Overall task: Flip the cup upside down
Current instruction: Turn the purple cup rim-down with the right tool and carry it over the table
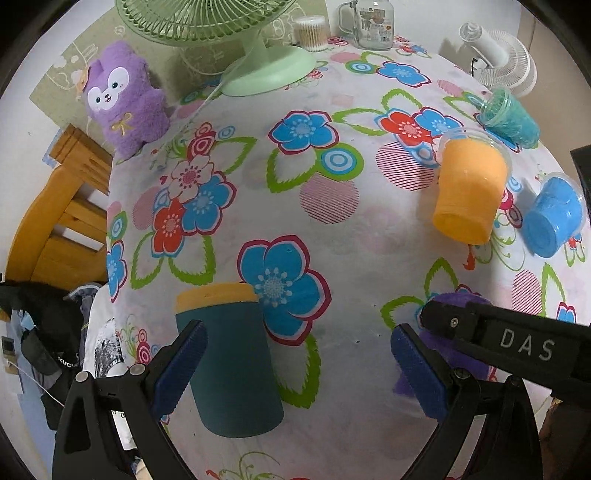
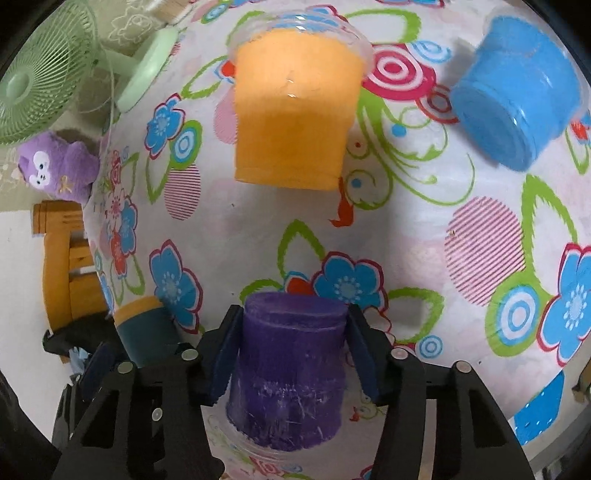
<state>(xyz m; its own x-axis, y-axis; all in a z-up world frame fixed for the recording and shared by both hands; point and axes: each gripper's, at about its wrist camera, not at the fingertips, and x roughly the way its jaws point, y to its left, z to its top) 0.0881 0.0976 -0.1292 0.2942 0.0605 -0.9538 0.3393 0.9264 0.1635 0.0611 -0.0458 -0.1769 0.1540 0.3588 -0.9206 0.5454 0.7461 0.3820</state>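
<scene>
A purple cup (image 2: pixel 291 373) stands between my right gripper's (image 2: pixel 291 350) blue pads, base facing away from the camera and clear rim near the camera; the pads press its sides. In the left wrist view the right gripper (image 1: pixel 491 332) hides most of the purple cup (image 1: pixel 458 295). My left gripper (image 1: pixel 295 373) is open, its fingers wide apart; a dark teal cup with a yellow band (image 1: pixel 229 362) stands by its left pad (image 1: pixel 181 369), and it also shows in the right wrist view (image 2: pixel 144 328).
On the flowered tablecloth (image 1: pixel 332 221) an orange cup (image 1: pixel 469 188), a blue cup (image 1: pixel 554 218) and a teal cup (image 1: pixel 509 114) rest rim-down or tilted at right. A green fan (image 1: pixel 258 55), purple plush (image 1: pixel 122 99), glass mug (image 1: pixel 373 22) and white fan (image 1: pixel 502 62) stand at the back. A wooden chair (image 1: pixel 55 206) is left.
</scene>
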